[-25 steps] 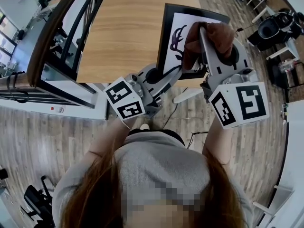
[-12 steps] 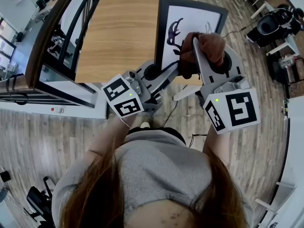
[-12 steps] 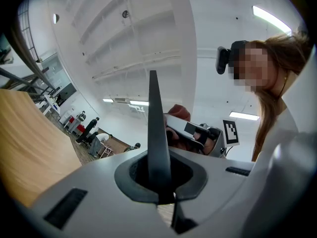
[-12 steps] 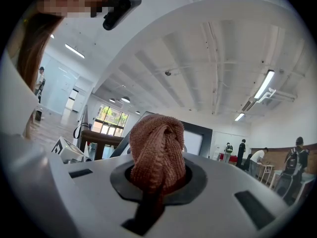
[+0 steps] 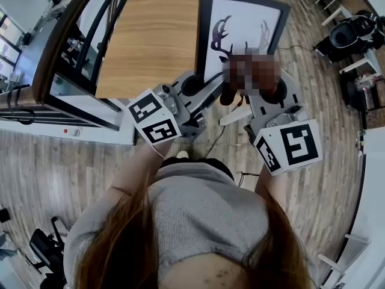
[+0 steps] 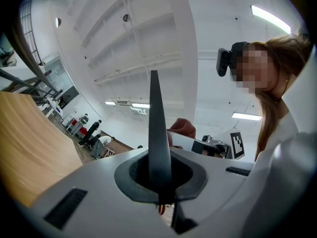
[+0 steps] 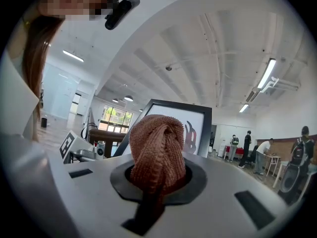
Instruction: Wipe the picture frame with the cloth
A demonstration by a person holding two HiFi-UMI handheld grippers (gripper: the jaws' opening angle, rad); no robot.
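**Left tongs gripping the picture frame, right tongs carrying the cloth in front of it**

The head view is giving the whole layout. The picture frame (image 5: 240,23) is standing almost upright at the near right corner of the wooden table (image 5: 156,35). Its dark border is running around a white sheet with a dark antler drawing. Whether its lower edge is resting on the table, this view is not showing. The cloth is hardly to be made out here.

The right gripper view is showing what the head view is not. The cloth (image 7: 158,150), brown and ribbed, is sitting bunched into a thick roll. It is rising up in front of the glass side of the frame and is covering its lower middle part. Whether the cloth is touching the glass, I cannot tell.

The left gripper view is looking at the frame from its edge only, so the frame is appearing there as a thin dark blade. Behind this blade the top of the cloth and a marker cube (image 6: 237,142) of the other tool are peeking out.

The left tongs (image 6: 159,177) are standing nearly closed, pinching the thin edge of the frame at its lower left side and holding it up. The right tongs (image 7: 157,177) are closing on the lower end of the cloth, which is filling the gap between the jaws completely.
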